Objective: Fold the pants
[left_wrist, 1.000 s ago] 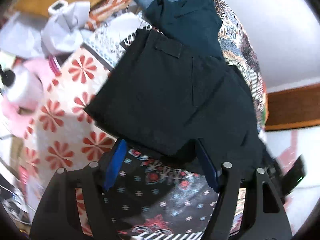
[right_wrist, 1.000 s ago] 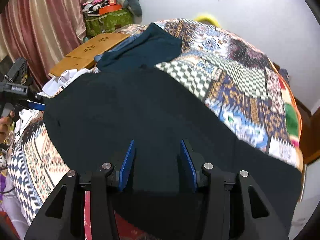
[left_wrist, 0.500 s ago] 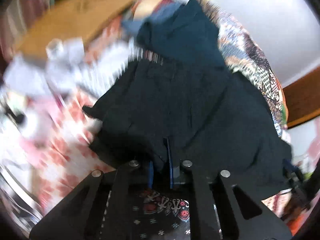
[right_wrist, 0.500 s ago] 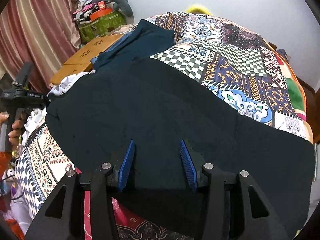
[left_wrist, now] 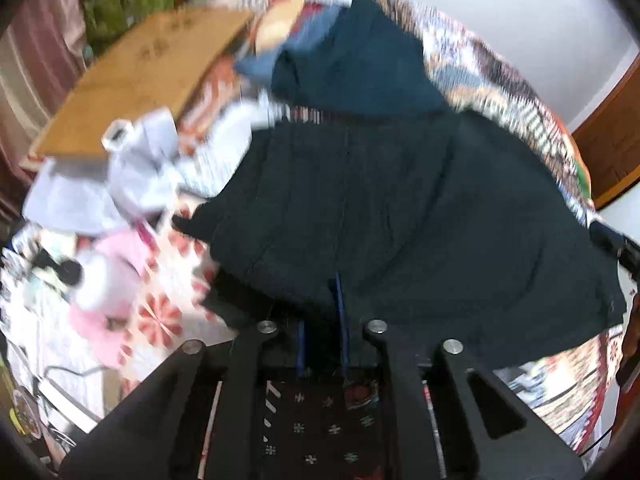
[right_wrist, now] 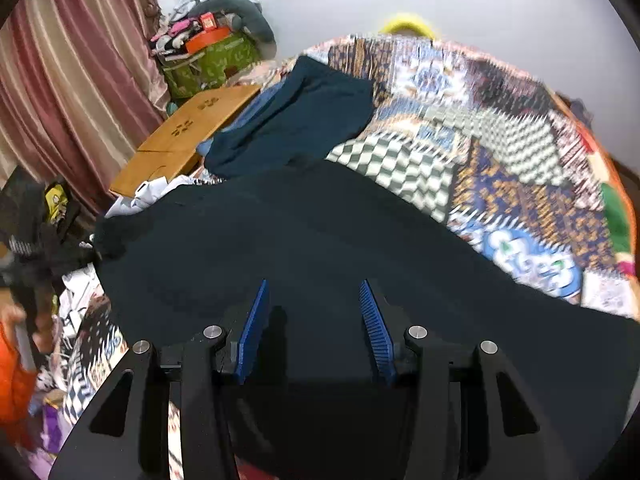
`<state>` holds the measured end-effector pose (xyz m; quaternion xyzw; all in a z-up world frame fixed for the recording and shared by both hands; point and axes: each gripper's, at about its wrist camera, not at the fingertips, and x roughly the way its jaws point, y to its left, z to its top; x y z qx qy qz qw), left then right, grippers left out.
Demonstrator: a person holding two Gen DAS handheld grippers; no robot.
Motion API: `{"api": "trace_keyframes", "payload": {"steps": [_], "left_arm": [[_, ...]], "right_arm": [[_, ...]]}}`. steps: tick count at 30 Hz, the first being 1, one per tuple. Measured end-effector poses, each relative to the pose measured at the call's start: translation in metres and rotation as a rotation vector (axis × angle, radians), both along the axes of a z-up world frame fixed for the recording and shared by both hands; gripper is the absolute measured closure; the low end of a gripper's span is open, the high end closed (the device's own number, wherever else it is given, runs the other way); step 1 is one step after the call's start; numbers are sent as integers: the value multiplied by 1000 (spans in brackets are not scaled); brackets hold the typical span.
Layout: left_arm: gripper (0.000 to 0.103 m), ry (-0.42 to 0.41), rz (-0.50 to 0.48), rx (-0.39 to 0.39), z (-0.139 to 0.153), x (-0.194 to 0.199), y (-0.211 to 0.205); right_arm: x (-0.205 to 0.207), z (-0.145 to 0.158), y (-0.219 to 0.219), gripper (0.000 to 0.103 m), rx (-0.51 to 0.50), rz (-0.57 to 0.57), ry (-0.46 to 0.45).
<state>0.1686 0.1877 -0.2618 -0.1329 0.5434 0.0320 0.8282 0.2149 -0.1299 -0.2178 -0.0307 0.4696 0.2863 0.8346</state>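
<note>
**Gripping waistband end, fold not started**

Holding the dark navy cotton pants [left_wrist: 400, 216] spread flat on the patchwork-quilt bed [right_wrist: 500, 152]. Left hand-held gripper [left_wrist: 322, 332]: jaws have just been opening slightly, yet remain nearly together, pinching the pants' near edge. Right hand-held gripper [right_wrist: 312, 328]: jaws apart over the fabric, not pinching. Next move likely: right clamps, both carry the edge across. Left view alone shows the white crumpled cloth [left_wrist: 136, 168]; right view alone shows the person's hand [right_wrist: 24, 320].
</note>
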Motion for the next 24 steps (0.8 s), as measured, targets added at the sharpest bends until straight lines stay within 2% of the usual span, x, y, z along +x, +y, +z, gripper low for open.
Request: {"api": "trace_keyframes", "payload": {"steps": [2, 5, 7, 12, 15, 19, 24], "left_arm": [[79, 9, -6, -1, -9, -4, 0], [68, -3, 0, 28, -4, -10, 2], [49, -3, 16, 76, 1, -13, 5], [41, -27, 49, 168, 22, -20, 15], [31, -65, 51, 166, 37, -17, 14], [26, -104, 9, 147, 52, -5, -5], [20, -112, -70, 104, 53, 14, -38]], "right_arm": [[-2, -9, 0, 59, -15, -7, 23], [-18, -14, -15, 57, -2, -18, 23], [-28, -10, -29, 51, 10, -50, 16], [-55, -10, -83, 48, 33, -149, 49], [-70, -9, -128, 48, 18, -274, 62], [-93, 1, -196, 48, 59, -470, 49], [-118, 4, -260, 48, 94, -683, 27]]}}
